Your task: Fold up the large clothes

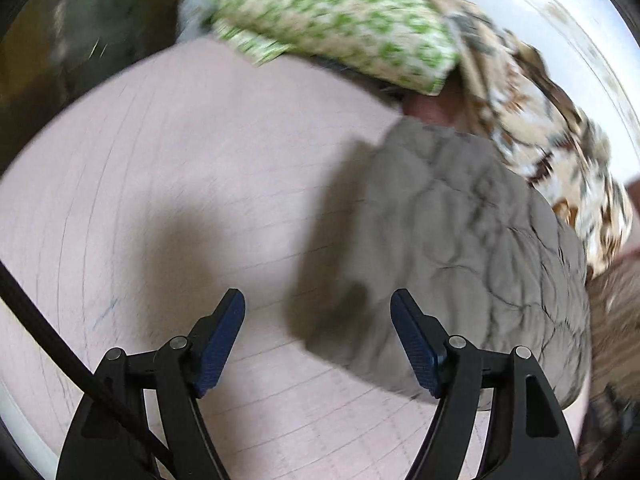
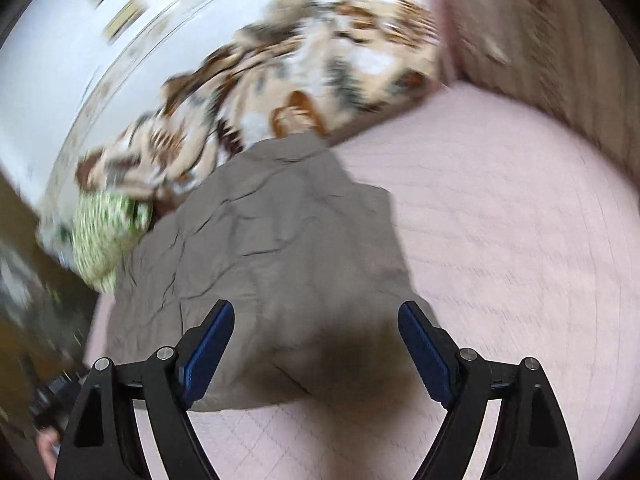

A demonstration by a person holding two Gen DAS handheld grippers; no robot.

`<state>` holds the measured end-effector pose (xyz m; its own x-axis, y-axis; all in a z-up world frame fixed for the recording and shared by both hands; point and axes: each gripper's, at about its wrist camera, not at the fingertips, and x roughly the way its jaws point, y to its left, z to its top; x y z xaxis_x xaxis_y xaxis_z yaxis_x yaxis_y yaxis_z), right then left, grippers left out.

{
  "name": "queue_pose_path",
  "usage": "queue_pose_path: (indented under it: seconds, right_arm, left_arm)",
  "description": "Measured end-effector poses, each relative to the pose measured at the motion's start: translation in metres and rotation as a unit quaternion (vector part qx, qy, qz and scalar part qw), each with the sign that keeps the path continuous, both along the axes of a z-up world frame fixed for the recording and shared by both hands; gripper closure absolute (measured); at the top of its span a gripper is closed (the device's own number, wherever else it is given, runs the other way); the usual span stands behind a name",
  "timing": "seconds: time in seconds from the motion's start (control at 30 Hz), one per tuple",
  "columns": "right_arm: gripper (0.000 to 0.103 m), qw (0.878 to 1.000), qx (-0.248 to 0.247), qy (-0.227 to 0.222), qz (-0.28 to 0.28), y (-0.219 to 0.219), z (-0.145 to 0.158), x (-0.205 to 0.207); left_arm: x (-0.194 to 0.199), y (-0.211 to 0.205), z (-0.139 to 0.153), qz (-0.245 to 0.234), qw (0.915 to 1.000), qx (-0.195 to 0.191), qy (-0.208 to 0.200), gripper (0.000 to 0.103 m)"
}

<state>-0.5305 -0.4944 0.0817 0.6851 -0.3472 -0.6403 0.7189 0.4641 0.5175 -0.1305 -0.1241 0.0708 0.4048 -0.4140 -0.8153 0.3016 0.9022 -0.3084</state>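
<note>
Left gripper: jaws wide, nothing between them, above pink sheet. Grey garment lying crumpled at three o'clock. Right gripper: jaws wide, empty, over garment's near edge.

A pale pink quilted bed cover fills most of both views. A green-and-white patterned pillow sits at the top of the left wrist view, with a crumpled brown-and-cream patterned blanket beside it, before a pale wall at upper left.
</note>
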Motion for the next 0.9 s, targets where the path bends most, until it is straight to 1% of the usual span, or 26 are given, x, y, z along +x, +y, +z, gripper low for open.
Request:
queue_pose_path:
  seconds: [0.07,0.17,0.33,0.43,0.53,0.7,0.77,0.83,0.9]
  right_arm:
    - [0.014,0.999,0.04,-0.025,-0.023,-0.002,-0.009,-0.022]
    - [0.013,0.993,0.092,-0.064,-0.045,-0.008,-0.024,-0.043]
    - [0.012,0.983,0.145,-0.095,-0.066,-0.019,-0.045,-0.049]
    - [0.012,0.973,0.183,-0.119,-0.07,-0.023,-0.06,-0.046]
    - [0.012,0.967,0.201,-0.13,-0.081,-0.027,-0.072,-0.041]
    - [0.011,0.959,0.226,-0.142,-0.091,-0.034,-0.091,-0.029]
    - [0.011,0.958,0.228,-0.142,-0.099,-0.037,-0.097,-0.023]
    - [0.011,0.953,0.236,-0.154,-0.109,-0.04,-0.105,-0.018]
    - [0.01,0.954,0.227,-0.155,-0.115,-0.042,-0.105,-0.013]
  left_arm:
    - [0.005,0.017,-0.013,0.017,0.999,-0.021,0.037,0.028]
    - [0.009,0.023,-0.025,0.02,0.9957,-0.054,0.073,0.028]
    - [0.007,0.014,-0.038,0.018,0.9907,-0.089,0.101,0.028]
    - [0.006,0.003,-0.044,0.016,0.9867,-0.115,0.114,0.028]
    - [0.002,-0.005,-0.046,0.016,0.9863,-0.123,0.109,0.028]
    - [0.003,-0.015,-0.053,0.024,0.9873,-0.119,0.102,0.028]
    - [0.004,-0.017,-0.056,0.03,0.987,-0.121,0.102,0.027]
    - [0.002,-0.019,-0.058,0.032,0.988,-0.116,0.097,0.026]
    - [0.001,-0.023,-0.06,0.034,0.9892,-0.111,0.09,0.026]
